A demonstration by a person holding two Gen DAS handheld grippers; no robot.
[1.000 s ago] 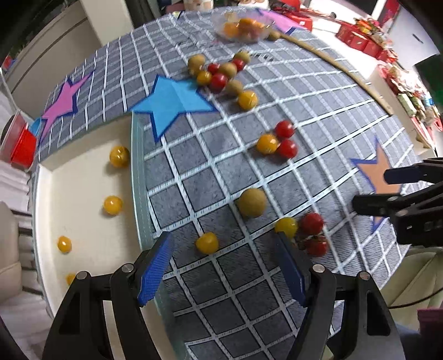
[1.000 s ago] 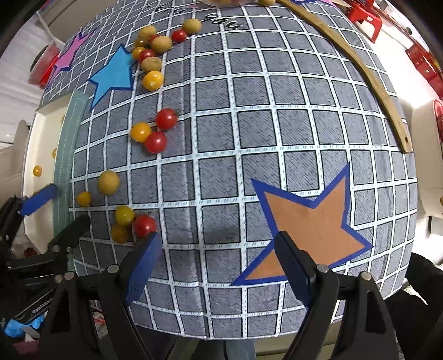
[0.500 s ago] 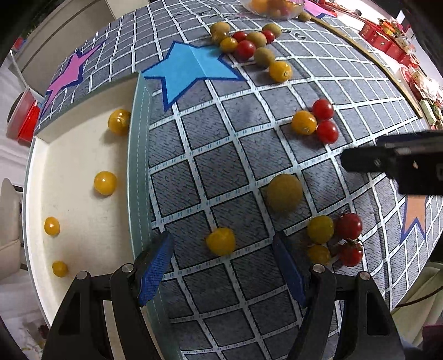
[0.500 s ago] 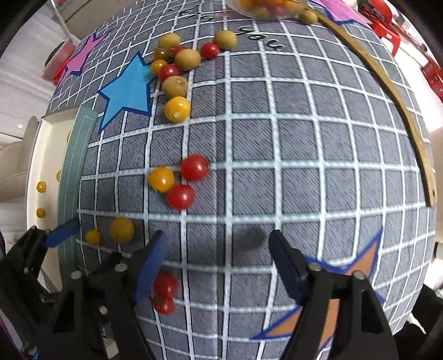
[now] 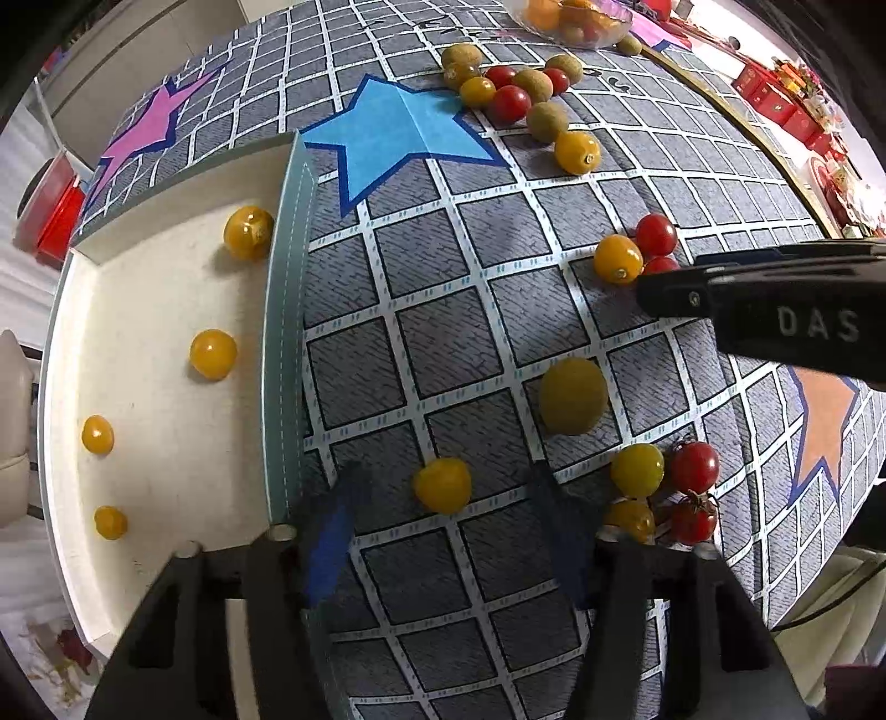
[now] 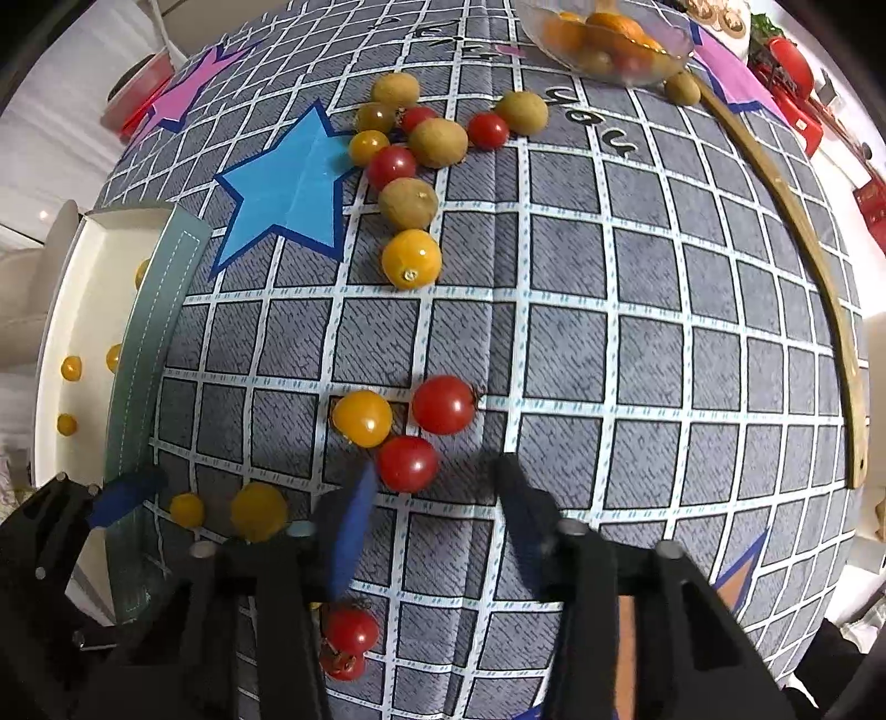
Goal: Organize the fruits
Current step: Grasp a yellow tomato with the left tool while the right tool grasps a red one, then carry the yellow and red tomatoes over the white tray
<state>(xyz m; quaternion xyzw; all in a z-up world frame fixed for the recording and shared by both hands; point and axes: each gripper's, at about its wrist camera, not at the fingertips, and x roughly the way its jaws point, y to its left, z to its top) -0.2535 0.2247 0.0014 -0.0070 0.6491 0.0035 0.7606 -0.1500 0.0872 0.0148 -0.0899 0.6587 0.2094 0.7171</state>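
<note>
Yellow and red cherry tomatoes and brown-green round fruits lie scattered on a grey checked cloth. My left gripper (image 5: 443, 493) is open, its fingers either side of a yellow tomato (image 5: 442, 485). A cream tray (image 5: 166, 443) at the left holds several yellow tomatoes. My right gripper (image 6: 437, 493) is open, with a red tomato (image 6: 408, 463) just inside its left finger; a yellow tomato (image 6: 362, 418) and another red one (image 6: 444, 404) lie just beyond. The right gripper also shows in the left wrist view (image 5: 775, 299).
A clear bowl of fruit (image 6: 609, 39) stands at the far edge. A cluster of mixed fruits (image 6: 410, 149) lies by the blue star (image 6: 288, 188). A larger yellow-green fruit (image 5: 573, 396) and a small tomato cluster (image 5: 664, 487) lie right of my left gripper. A wooden strip (image 6: 819, 266) runs along the right.
Both grippers have moved forward and lower over the cloth. The left now straddles the yellow tomato. The right has advanced to the group of one yellow and two red tomatoes.
</note>
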